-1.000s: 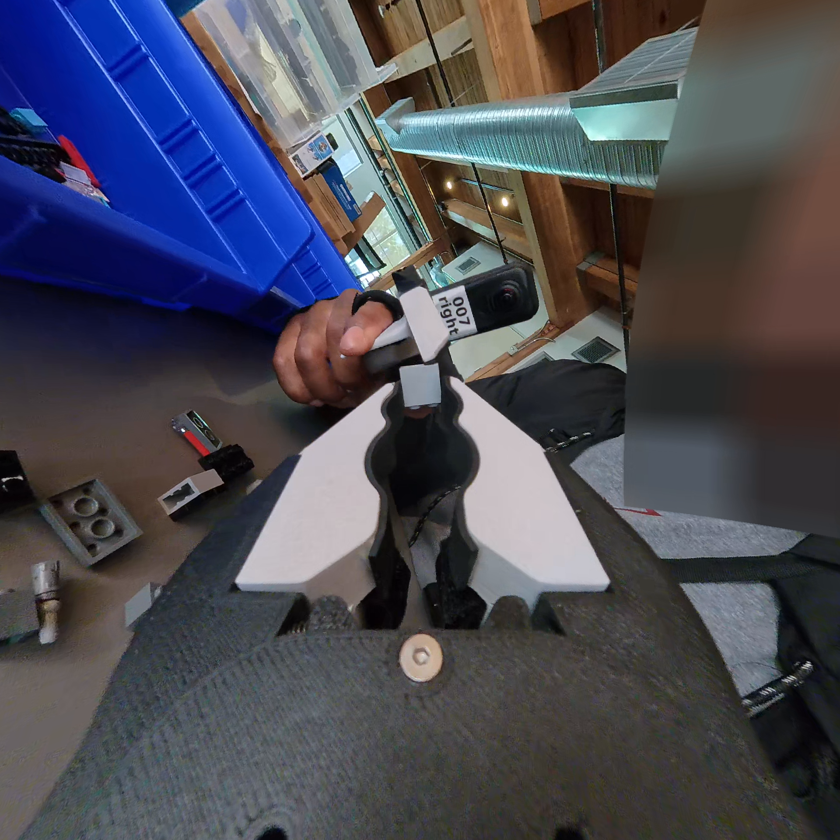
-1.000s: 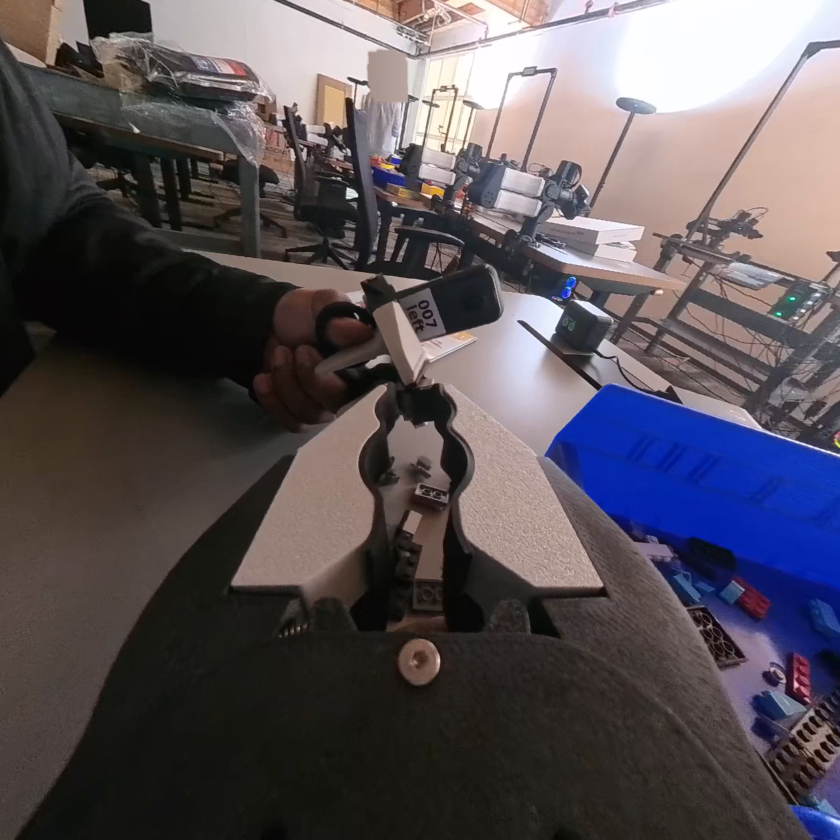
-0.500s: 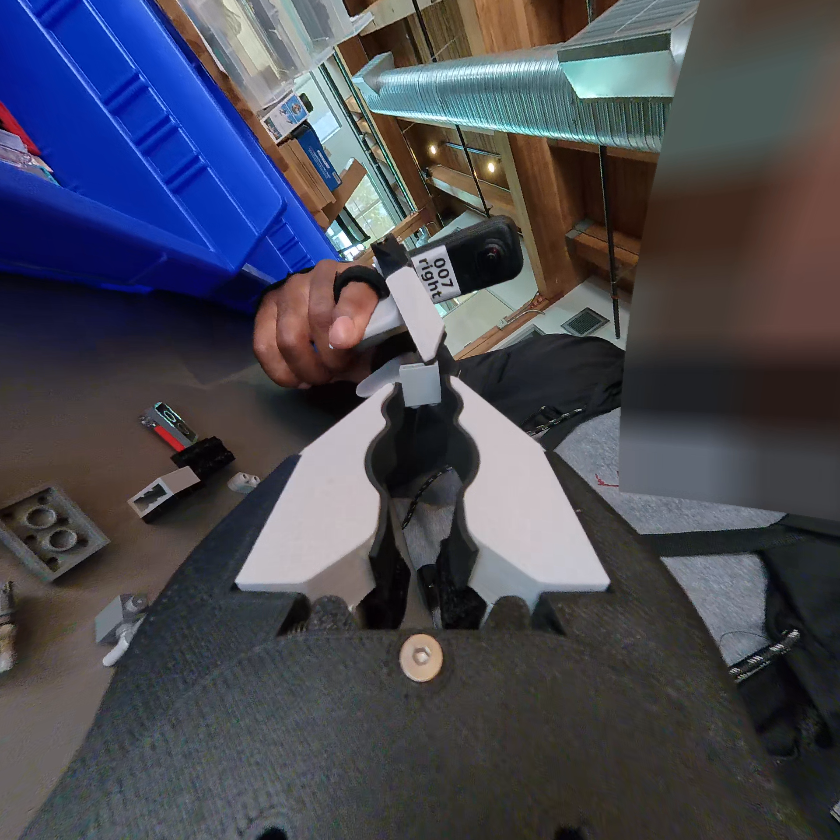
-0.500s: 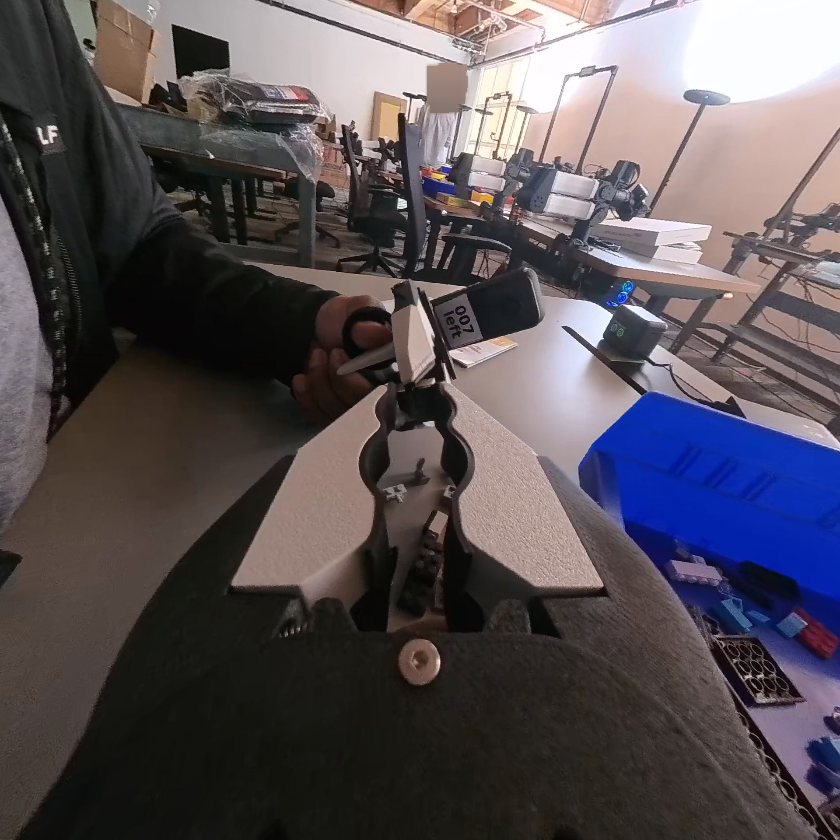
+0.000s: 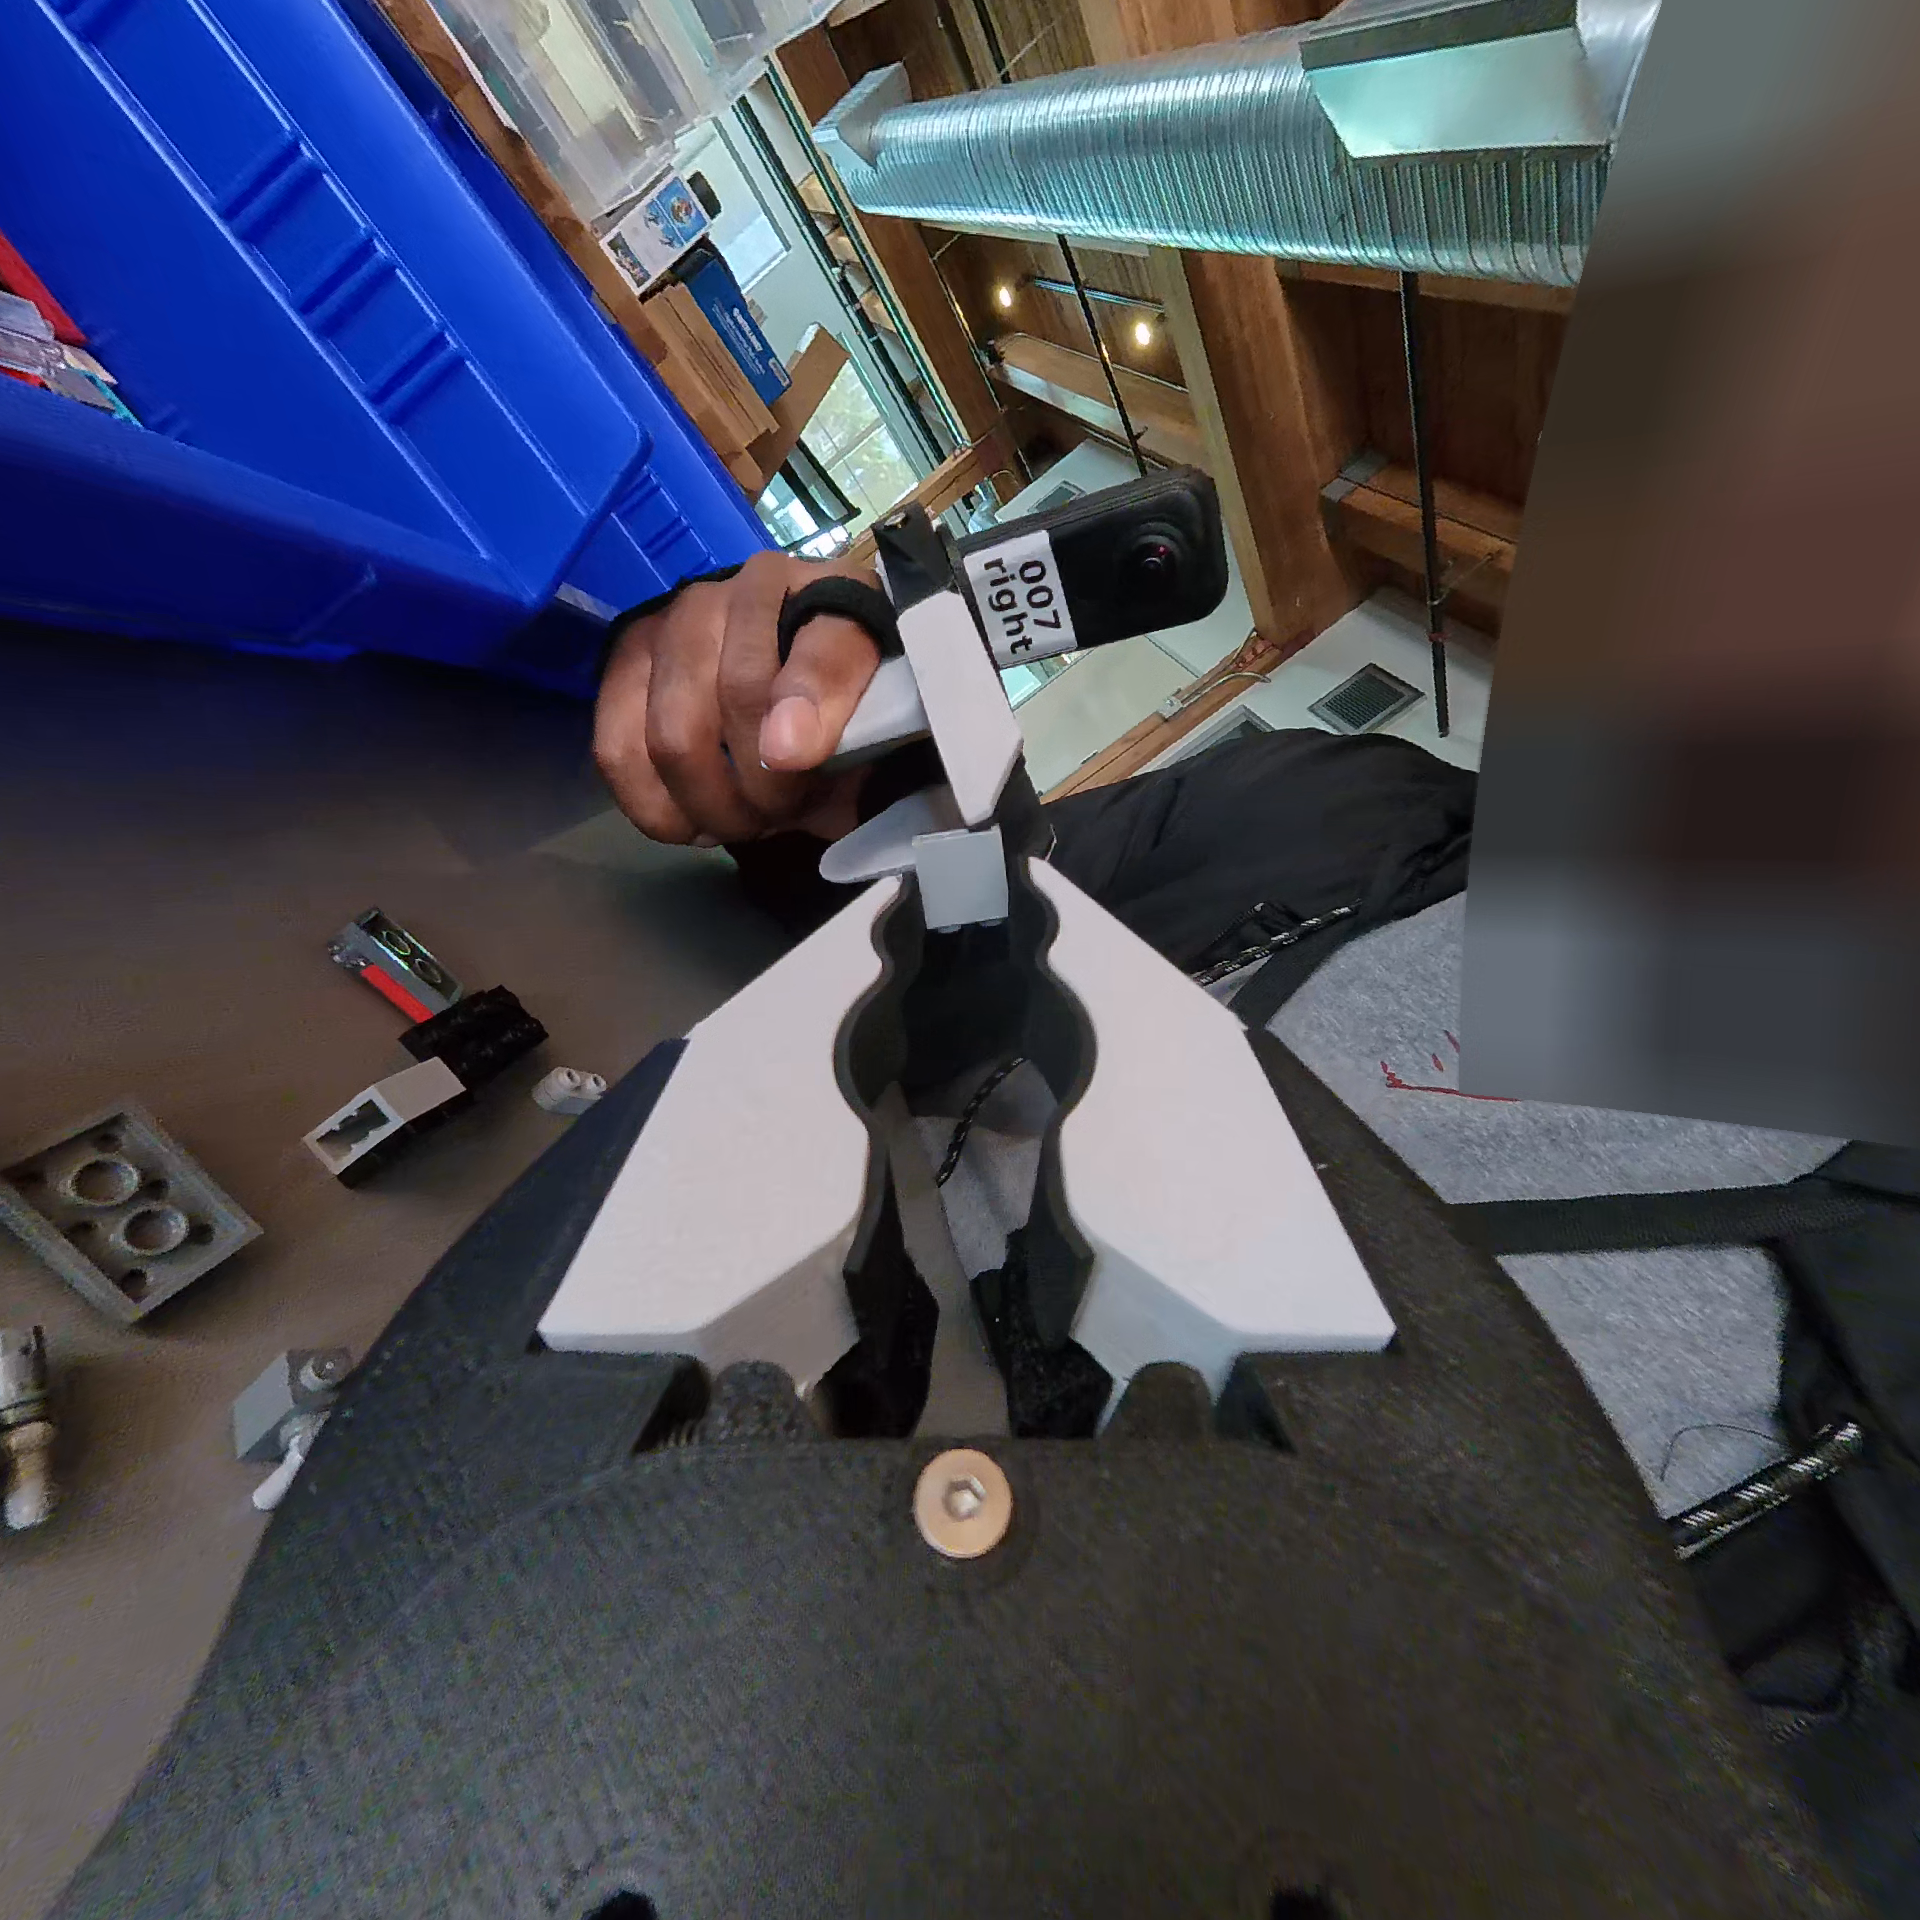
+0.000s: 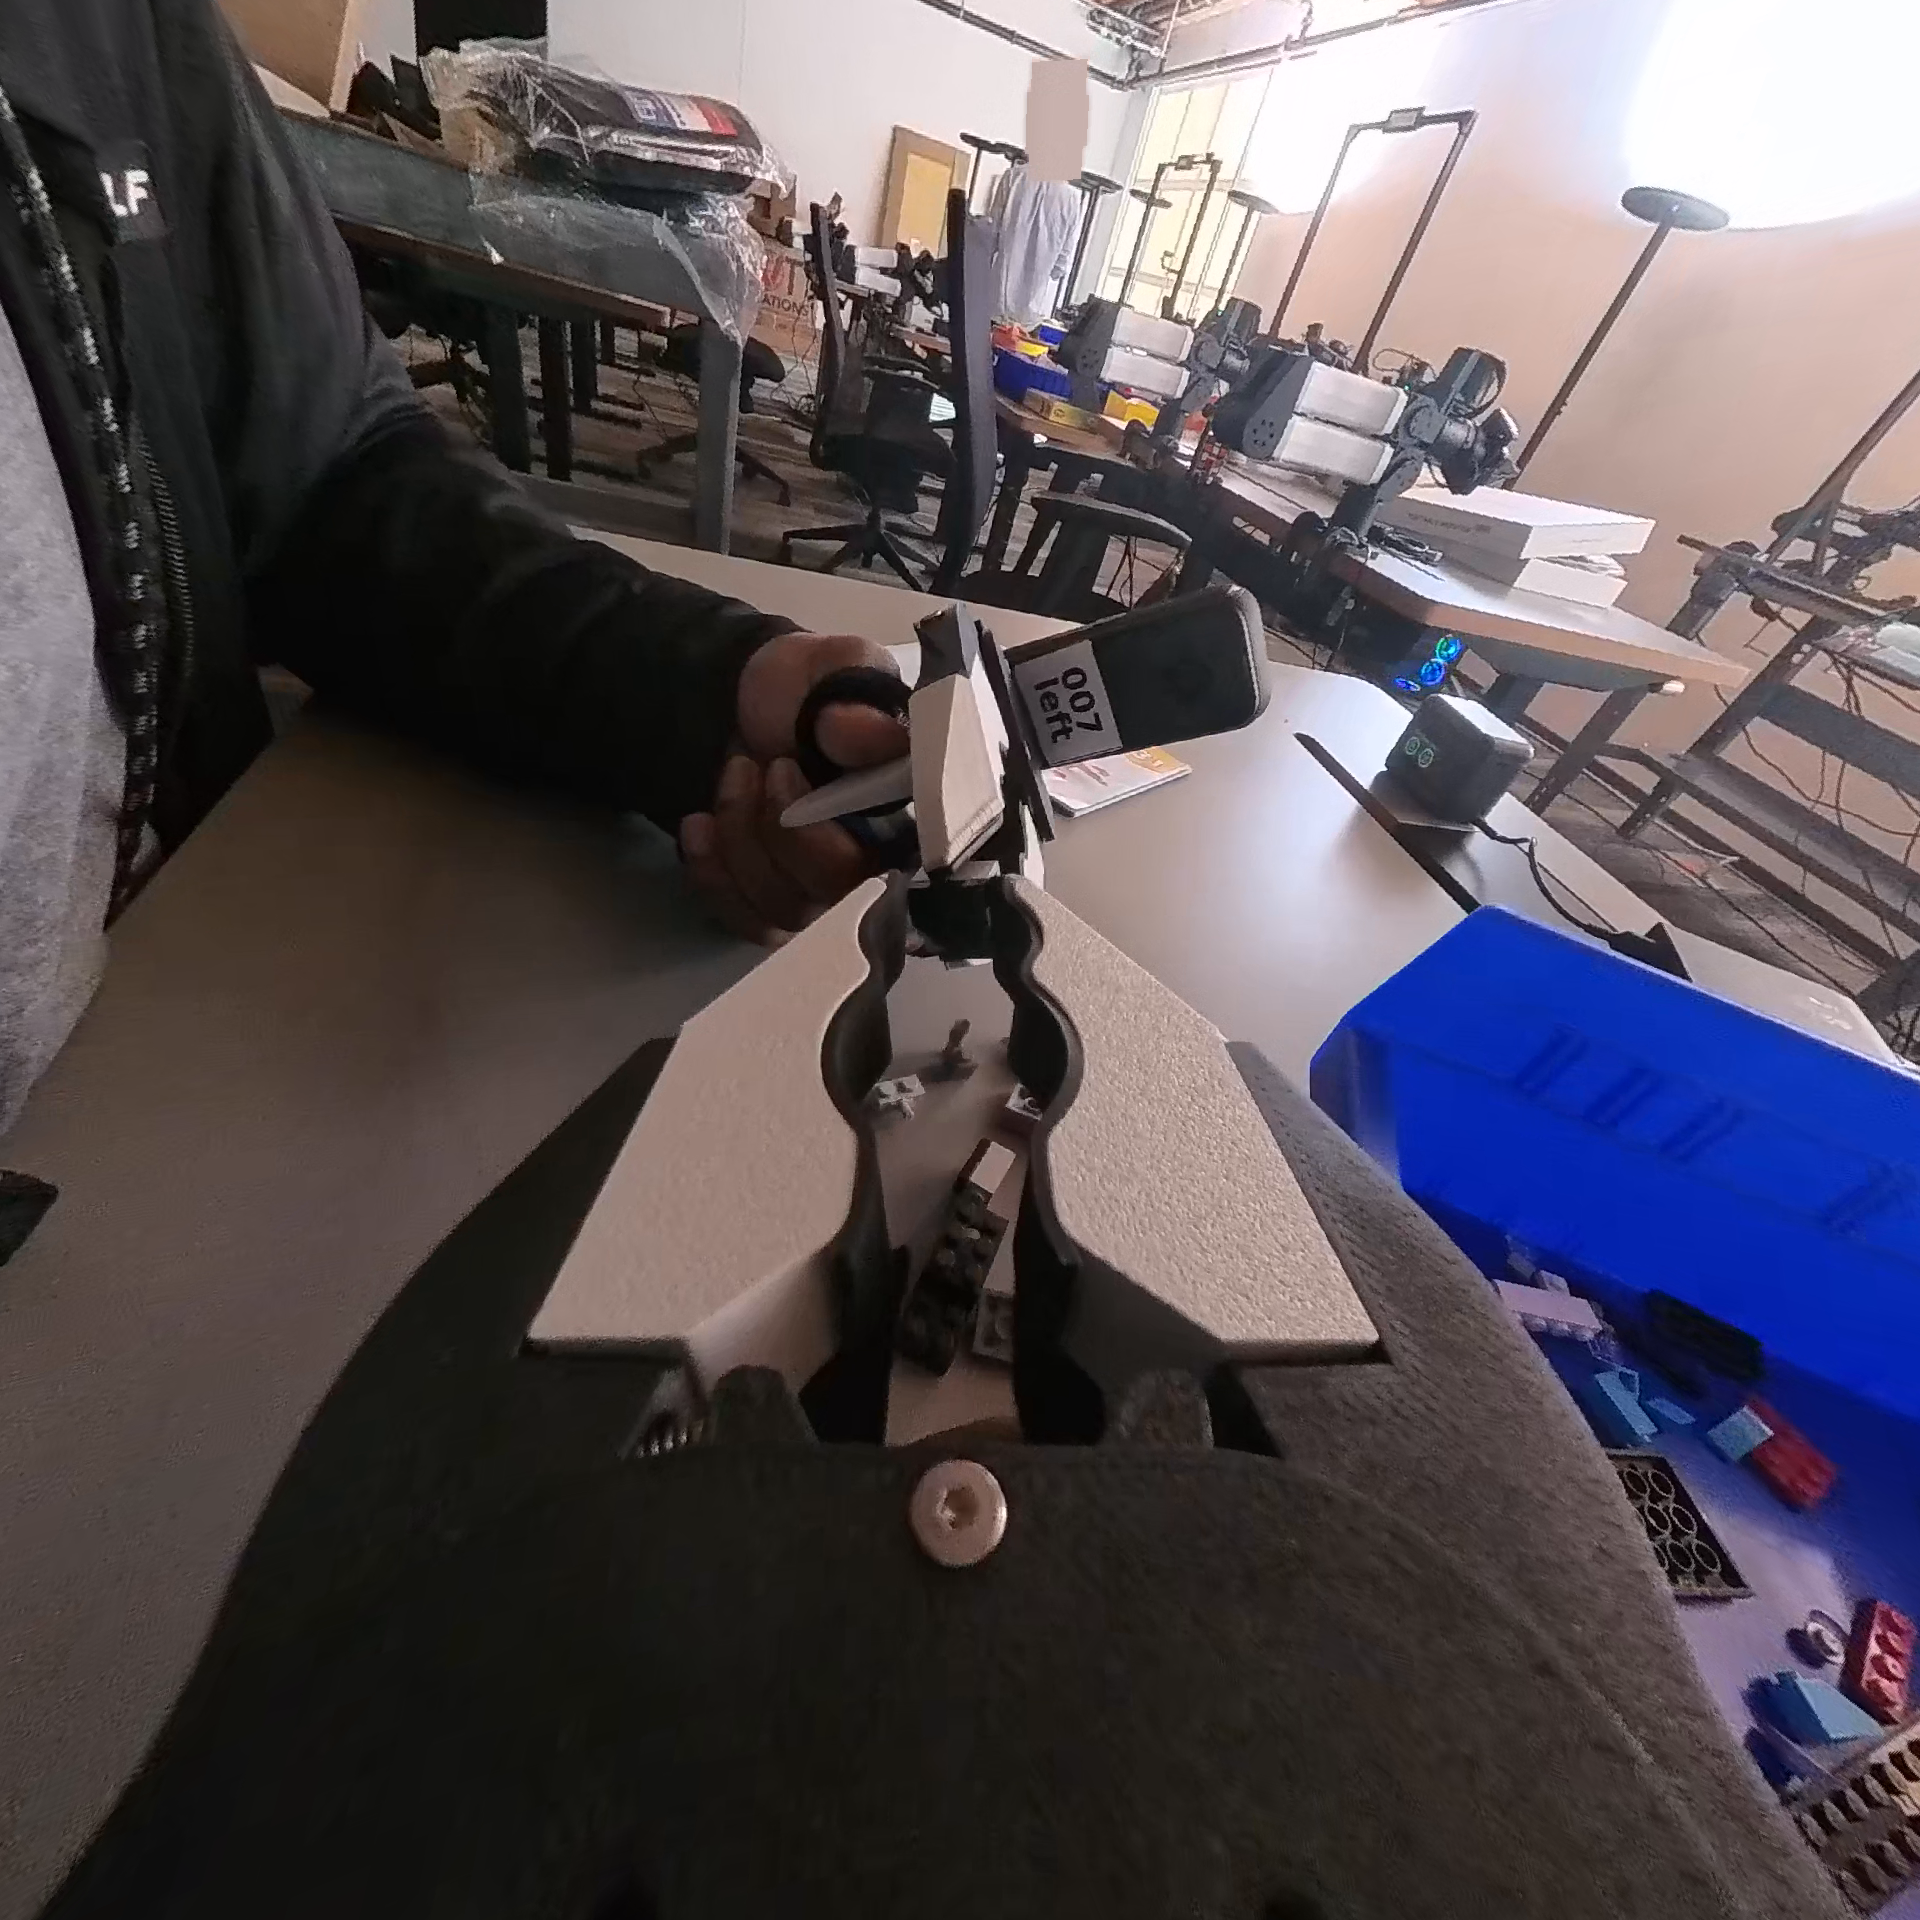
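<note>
Above the tabletop (image 5: 187,831), left gripper (image 5: 958,883) fingers pinch a grey brick (image 5: 958,878). Right gripper (image 6: 951,914) fingers pinch a dark piece (image 6: 951,914), tip to tip with it. Loose bricks (image 5: 114,1210) lie near bin (image 5: 312,364).

Blue bin (image 5: 312,343): cut by top and left edges in left wrist view; contents barely show.
Blue bin, right wrist view (image 6: 1621,1132): runs off the right edge; loose bricks inside too small to sort.
Grey plate (image 5: 125,1210): clipped at left edge.
Metal-looking part (image 5: 23,1423): half out of frame, kind unclear.
Small grey brick (image 5: 961,881): lower end hidden between left jaws.
Dark piece (image 6: 951,914): at right jaws' tips, shape unclear.
Worktop (image 6: 343,997): near edge hidden by gripper body.
</note>
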A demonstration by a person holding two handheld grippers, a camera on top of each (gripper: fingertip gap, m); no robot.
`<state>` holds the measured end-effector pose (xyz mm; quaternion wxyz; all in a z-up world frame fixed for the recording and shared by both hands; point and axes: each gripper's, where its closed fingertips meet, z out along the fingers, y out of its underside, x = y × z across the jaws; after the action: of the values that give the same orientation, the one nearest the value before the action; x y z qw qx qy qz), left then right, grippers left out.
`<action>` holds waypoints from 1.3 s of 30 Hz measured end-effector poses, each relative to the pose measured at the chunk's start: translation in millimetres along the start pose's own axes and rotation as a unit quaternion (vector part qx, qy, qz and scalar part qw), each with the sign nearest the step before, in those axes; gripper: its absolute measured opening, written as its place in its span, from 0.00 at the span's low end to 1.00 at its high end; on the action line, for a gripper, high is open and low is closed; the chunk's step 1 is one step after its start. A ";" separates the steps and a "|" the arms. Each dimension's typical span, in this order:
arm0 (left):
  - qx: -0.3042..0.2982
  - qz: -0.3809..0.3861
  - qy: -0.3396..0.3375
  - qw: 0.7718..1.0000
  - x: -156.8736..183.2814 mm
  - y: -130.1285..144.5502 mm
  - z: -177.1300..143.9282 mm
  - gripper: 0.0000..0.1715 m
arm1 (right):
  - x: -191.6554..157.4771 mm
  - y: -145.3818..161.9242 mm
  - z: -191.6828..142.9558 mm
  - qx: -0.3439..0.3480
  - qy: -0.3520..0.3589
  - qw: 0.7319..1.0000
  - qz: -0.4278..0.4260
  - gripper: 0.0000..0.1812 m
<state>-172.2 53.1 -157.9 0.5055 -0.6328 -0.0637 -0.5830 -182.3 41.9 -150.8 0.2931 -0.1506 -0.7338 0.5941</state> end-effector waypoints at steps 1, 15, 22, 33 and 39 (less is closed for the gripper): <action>0.000 0.000 0.000 1.000 0.1 0.0 0.1 0.10 | -0.1 -0.1 -0.3 0.000 -0.001 1.000 0.001 0.09; 0.066 0.002 -0.003 0.998 -1.4 -20.7 -10.3 0.10 | 20.6 1.0 0.6 0.008 0.094 0.995 -0.030 0.16; 0.073 0.083 -0.035 0.993 -0.1 -22.6 -6.3 0.10 | 22.3 1.6 5.2 0.014 0.107 0.994 0.007 0.15; 0.064 0.174 -0.092 0.978 -3.6 -21.5 -1.0 0.10 | 23.7 9.9 10.0 -0.012 0.115 0.993 0.024 0.14; 0.041 0.236 -0.132 0.962 -6.0 -20.0 -1.1 0.10 | 23.3 13.0 9.8 -0.029 0.118 0.993 0.001 0.13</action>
<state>-188.1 65.0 -151.6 0.6415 -0.6798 -0.0027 -0.3554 -208.1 50.7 -158.6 0.3727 -0.2286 -0.7110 0.5507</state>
